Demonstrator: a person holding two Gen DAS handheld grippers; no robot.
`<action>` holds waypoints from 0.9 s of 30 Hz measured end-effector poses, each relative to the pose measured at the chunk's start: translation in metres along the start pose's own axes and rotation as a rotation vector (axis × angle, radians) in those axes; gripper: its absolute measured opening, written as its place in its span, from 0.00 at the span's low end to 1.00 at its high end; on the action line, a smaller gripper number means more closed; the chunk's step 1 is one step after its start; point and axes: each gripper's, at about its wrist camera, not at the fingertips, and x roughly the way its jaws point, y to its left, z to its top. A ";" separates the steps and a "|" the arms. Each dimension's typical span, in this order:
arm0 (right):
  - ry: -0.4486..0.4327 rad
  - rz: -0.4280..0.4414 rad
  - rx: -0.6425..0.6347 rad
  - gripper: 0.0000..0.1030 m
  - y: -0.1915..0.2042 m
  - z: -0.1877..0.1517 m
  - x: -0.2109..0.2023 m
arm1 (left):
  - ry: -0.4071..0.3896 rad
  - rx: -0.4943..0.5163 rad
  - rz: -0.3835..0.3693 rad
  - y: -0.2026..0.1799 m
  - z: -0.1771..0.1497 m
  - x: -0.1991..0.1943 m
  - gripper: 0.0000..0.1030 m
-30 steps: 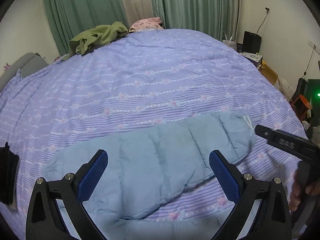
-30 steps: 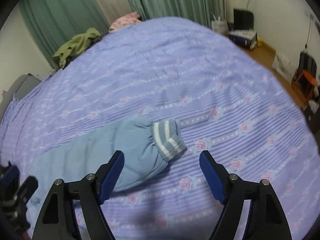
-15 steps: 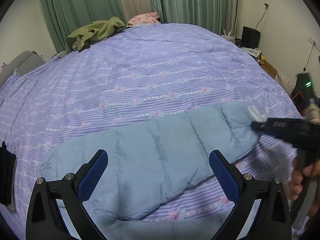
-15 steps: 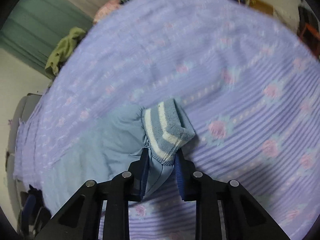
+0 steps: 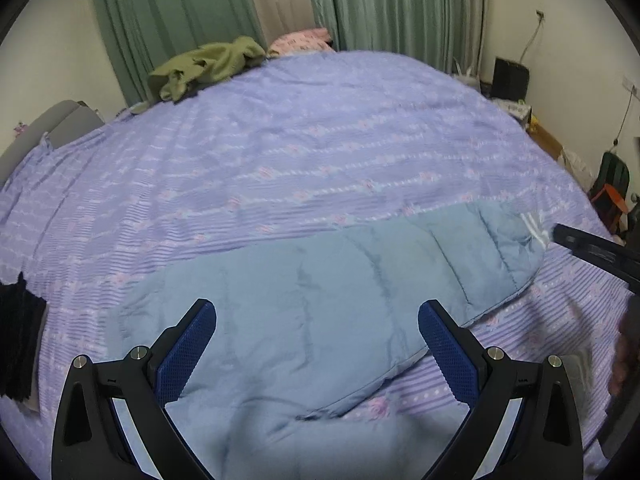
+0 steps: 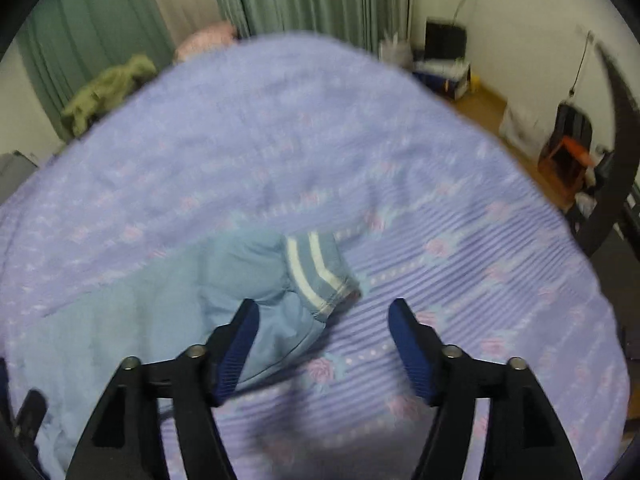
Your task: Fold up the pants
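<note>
Hovering low over the bed, the left tongs (image 5: 316, 344) stood wide apart with nothing between them, their blue pads (image 5: 184, 354) framing the broad quilted body of the light blue pants (image 5: 320, 304). The right tongs (image 6: 322, 344) were likewise spread and held nothing; the striped ribbed cuff (image 6: 316, 270) lay on the cover just ahead of the left-hand pad, apart from both pads. The pants lay stretched lengthwise across the near edge of the bed (image 5: 320, 140), on the purple floral cover, apparently with one leg on the other, though that could not be told for sure. Judging by this, the lengthwise fold might be done, while bringing the cuff end over toward the waist was yet to come. A green garment (image 5: 208, 66) lay well apart by the curtains (image 5: 172, 12).
</note>
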 end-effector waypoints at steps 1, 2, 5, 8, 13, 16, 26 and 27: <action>-0.031 0.007 -0.008 0.70 0.001 -0.002 -0.020 | -0.009 -0.004 -0.005 0.003 0.000 -0.006 1.00; -0.057 0.022 -0.023 0.70 0.002 -0.005 -0.040 | -0.032 -0.011 -0.009 0.010 -0.002 -0.019 1.00; -0.110 0.058 -0.049 0.72 0.002 -0.017 -0.090 | -0.086 -0.032 0.011 0.029 -0.005 -0.054 1.00; -0.134 0.084 -0.041 0.76 -0.002 -0.036 -0.132 | -0.122 -0.082 0.019 0.053 -0.017 -0.090 1.00; -0.073 0.110 -0.018 0.76 -0.003 -0.087 -0.164 | -0.080 -0.140 0.068 0.087 -0.054 -0.123 1.00; 0.002 0.127 0.026 0.76 -0.008 -0.112 -0.163 | -0.015 -0.146 0.094 0.102 -0.084 -0.133 1.00; 0.210 0.136 0.145 0.76 -0.005 -0.190 -0.128 | 0.162 -0.236 0.090 0.133 -0.155 -0.106 1.00; 0.213 0.142 0.156 0.76 -0.004 -0.193 -0.124 | 0.172 -0.262 0.081 0.136 -0.158 -0.099 1.00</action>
